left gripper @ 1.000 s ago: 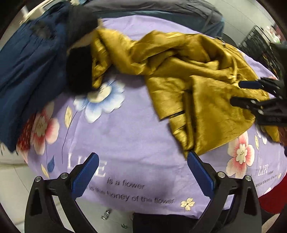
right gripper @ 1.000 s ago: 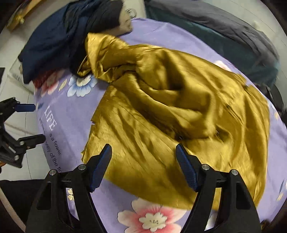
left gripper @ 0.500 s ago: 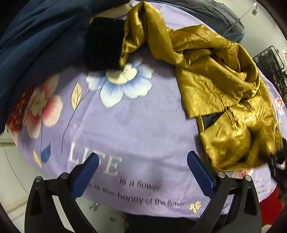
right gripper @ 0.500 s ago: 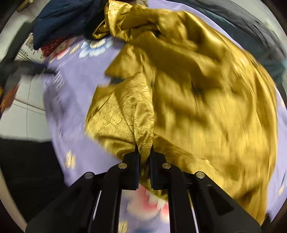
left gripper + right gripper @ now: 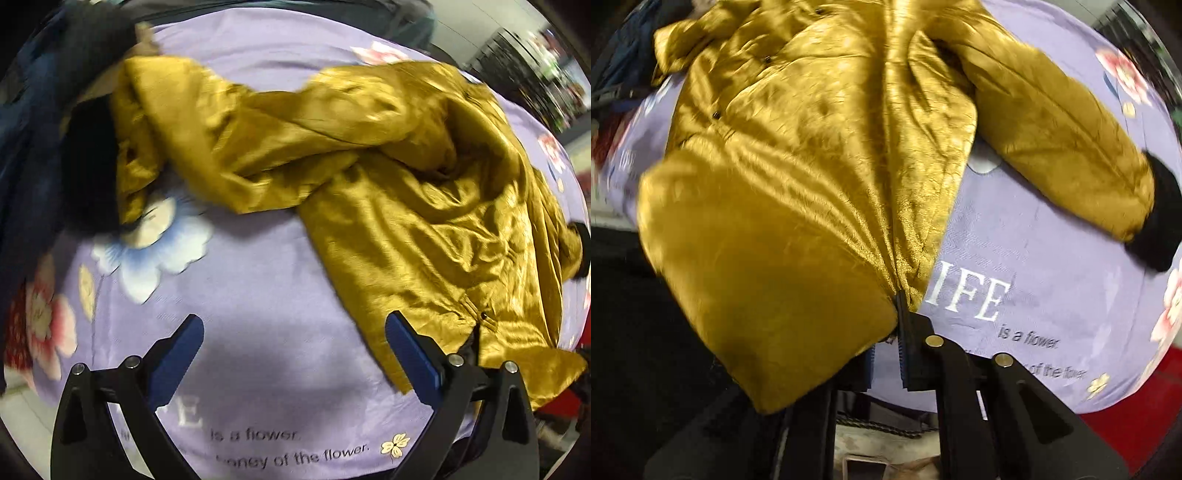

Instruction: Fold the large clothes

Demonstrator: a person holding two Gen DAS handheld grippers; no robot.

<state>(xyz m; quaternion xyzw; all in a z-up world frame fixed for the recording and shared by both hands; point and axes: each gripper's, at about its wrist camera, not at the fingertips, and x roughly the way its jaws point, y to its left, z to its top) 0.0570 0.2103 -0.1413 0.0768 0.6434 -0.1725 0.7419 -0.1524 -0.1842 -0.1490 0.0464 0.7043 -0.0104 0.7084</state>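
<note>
A shiny gold jacket (image 5: 424,206) with black cuffs lies crumpled on a lilac flowered sheet (image 5: 258,332). My left gripper (image 5: 295,354) is open and empty, low over bare sheet just left of the jacket's hem. In the right wrist view my right gripper (image 5: 897,317) is shut on the gold jacket's (image 5: 798,177) hem, and the cloth fans out taut from the jaws. One sleeve (image 5: 1052,129) with a black cuff (image 5: 1160,229) stretches to the right over the sheet (image 5: 1015,266).
A dark navy garment (image 5: 33,155) and a black cuff (image 5: 88,173) lie at the left of the table. A grey-green cloth (image 5: 332,14) lies at the far edge. The table's front edge runs just below both grippers; red floor (image 5: 1126,435) shows to the right.
My right gripper closed on the jacket's hem and pulled it toward the table's front edge, spreading the cloth. My left gripper stayed open and shifted closer to the jacket.
</note>
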